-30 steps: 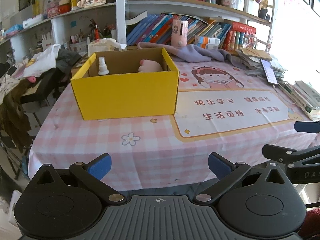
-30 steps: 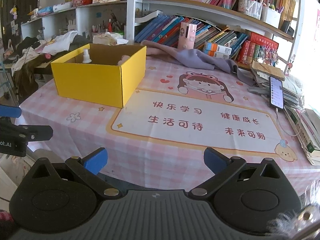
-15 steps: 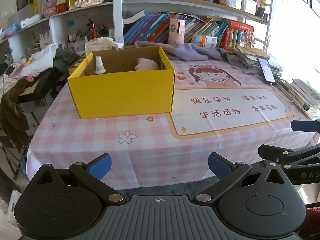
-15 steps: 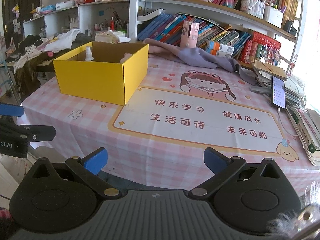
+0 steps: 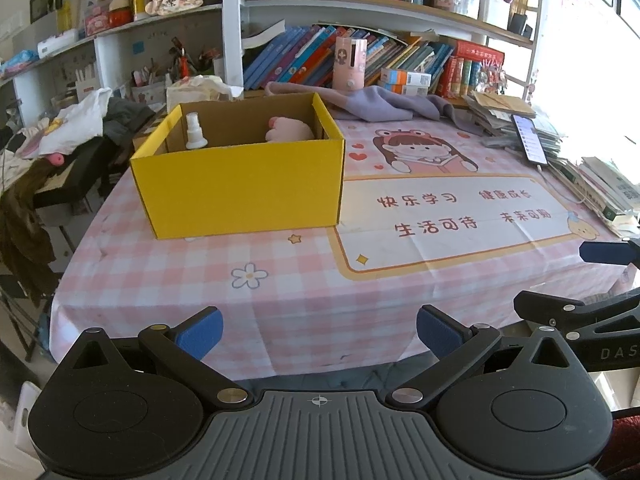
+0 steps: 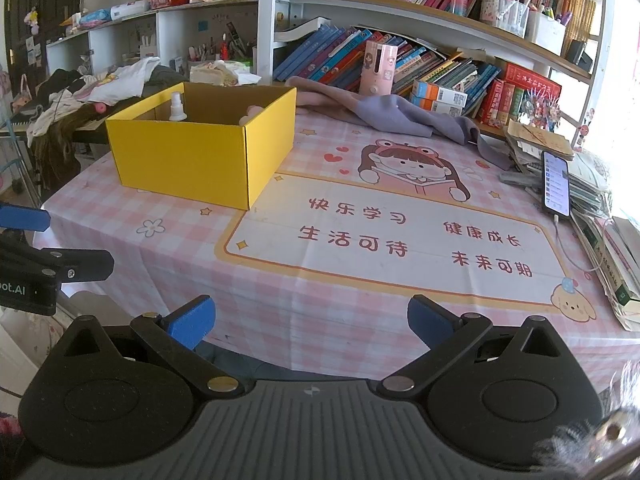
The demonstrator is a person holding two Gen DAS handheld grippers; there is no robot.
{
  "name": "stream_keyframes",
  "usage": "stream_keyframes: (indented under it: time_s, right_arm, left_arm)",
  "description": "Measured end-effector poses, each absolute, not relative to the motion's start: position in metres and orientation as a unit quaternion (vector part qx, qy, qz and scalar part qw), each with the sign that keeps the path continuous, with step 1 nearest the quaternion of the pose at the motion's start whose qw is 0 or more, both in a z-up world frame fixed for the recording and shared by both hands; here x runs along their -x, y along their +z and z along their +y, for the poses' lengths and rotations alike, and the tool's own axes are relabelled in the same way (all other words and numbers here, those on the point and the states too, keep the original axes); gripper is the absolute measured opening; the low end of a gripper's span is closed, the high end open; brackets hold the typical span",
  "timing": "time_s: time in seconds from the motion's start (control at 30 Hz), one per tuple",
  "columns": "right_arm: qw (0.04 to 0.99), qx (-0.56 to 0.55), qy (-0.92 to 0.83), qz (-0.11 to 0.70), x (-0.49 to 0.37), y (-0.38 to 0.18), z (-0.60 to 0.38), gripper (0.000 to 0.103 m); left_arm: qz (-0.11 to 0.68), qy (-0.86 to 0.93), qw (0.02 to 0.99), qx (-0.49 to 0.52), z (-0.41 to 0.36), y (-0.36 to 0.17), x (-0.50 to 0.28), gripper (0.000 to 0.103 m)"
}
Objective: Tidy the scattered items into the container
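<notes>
L gripper point(image 5: 318, 330) & R gripper point(image 6: 310, 318) agape, empty

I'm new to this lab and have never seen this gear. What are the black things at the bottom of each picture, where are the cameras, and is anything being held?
Each picture comes from a fisheye camera on a handheld two-finger gripper; a person carries one in each hand. The black parts with blue pads are the left gripper and right gripper, both open and empty, at the table's near edge. On the pink checked tablecloth stands a yellow box holding a white spray bottle and a pink soft item. A purple cloth and a phone lie farther back.
</notes>
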State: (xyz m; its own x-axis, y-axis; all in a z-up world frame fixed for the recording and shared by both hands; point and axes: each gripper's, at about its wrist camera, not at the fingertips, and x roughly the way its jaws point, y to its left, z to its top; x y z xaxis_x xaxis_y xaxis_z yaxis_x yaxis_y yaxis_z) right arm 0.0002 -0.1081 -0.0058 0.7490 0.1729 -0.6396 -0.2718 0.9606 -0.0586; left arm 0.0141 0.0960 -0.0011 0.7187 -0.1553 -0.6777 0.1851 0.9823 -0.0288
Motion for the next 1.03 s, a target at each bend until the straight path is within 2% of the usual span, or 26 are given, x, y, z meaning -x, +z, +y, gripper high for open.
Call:
stream_keyframes:
  time_s: [1.03]
  right_arm:
    - [0.928,0.081,0.129,0.341,-0.014,-0.009,-0.107,0.103]
  left_arm:
    - [0.375,-0.104,0.921,-0.001,0.098,-0.008,-0.029,0.103]
